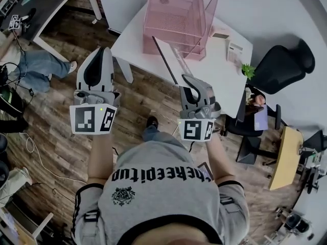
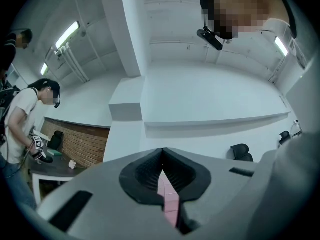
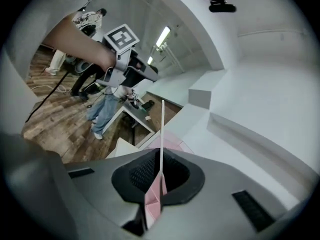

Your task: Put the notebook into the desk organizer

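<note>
The notebook (image 1: 171, 60) is a thin white slab held on edge over the near side of the white table (image 1: 230, 83). My right gripper (image 1: 187, 79) is shut on its near end. In the right gripper view the notebook (image 3: 162, 129) rises edge-on from between the closed jaws of my right gripper (image 3: 161, 156). The pink mesh desk organizer (image 1: 176, 14) stands at the table's far side, just beyond the notebook's far corner, and shows pink behind the notebook (image 3: 173, 143). My left gripper (image 1: 103, 51) hovers over the wooden floor left of the table, shut and holding nothing (image 2: 161, 155).
Small white items (image 1: 235, 50) and a green plant (image 1: 249, 70) sit at the table's right end. A black office chair (image 1: 283, 65) stands to its right. A dark desk (image 1: 46, 4) and a seated person's legs (image 1: 36, 68) are at the far left.
</note>
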A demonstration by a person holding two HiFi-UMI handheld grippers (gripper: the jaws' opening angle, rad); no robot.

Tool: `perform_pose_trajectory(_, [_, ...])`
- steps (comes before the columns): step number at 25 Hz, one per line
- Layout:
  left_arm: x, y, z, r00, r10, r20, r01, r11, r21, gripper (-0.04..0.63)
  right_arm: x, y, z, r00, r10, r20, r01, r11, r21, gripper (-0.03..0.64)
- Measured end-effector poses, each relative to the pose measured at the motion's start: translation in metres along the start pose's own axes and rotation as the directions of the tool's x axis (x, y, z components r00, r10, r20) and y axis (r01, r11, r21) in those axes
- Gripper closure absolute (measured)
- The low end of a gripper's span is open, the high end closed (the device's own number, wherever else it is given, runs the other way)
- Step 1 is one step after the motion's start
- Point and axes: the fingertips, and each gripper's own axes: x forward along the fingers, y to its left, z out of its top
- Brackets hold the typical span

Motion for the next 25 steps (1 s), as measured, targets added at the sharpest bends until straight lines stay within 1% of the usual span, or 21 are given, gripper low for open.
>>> perform_pose_trajectory(4, [-0.001,0.011,-0.008,0.999,0.032,-0.014,-0.032,0.999,0.002,0.592,0.016,0.023,-0.015,0.997,0.078,-0.021,-0.08,0.991,-0.106,0.609])
perform_pose_trajectory(7, [-0.004,0.018,-0.011,0.998,0.053,-0.019,-0.053,0.999,0.005,0.592,0.028,0.037,-0.027,0.992,0.113,-0.051,-0.12,0.976,-0.181,0.609])
perform_pose_trajectory(11, [-0.011,0.025,-0.011,0.996,0.085,-0.021,-0.084,0.996,0.015,0.592,0.045,0.045,-0.045,0.989,0.112,-0.096,-0.136,0.945,-0.297,0.608])
perform_pose_trajectory(15, [-0.015,0.033,-0.01,0.992,0.123,-0.024,-0.123,0.992,0.029,0.592,0.066,0.046,-0.065,0.984,0.106,-0.141,-0.152,0.914,-0.376,0.607])
perform_pose_trajectory(20, [-0.02,0.042,-0.01,0.985,0.168,-0.026,-0.167,0.985,0.047,0.592,0.09,0.045,-0.086,0.978,0.088,-0.188,-0.163,0.885,-0.436,0.607])
perform_pose_trajectory(25, [-0.026,0.048,-0.008,0.979,0.202,-0.027,-0.2,0.978,0.062,0.592,0.106,0.051,-0.103,0.968,0.089,-0.236,-0.194,0.861,-0.469,0.607])
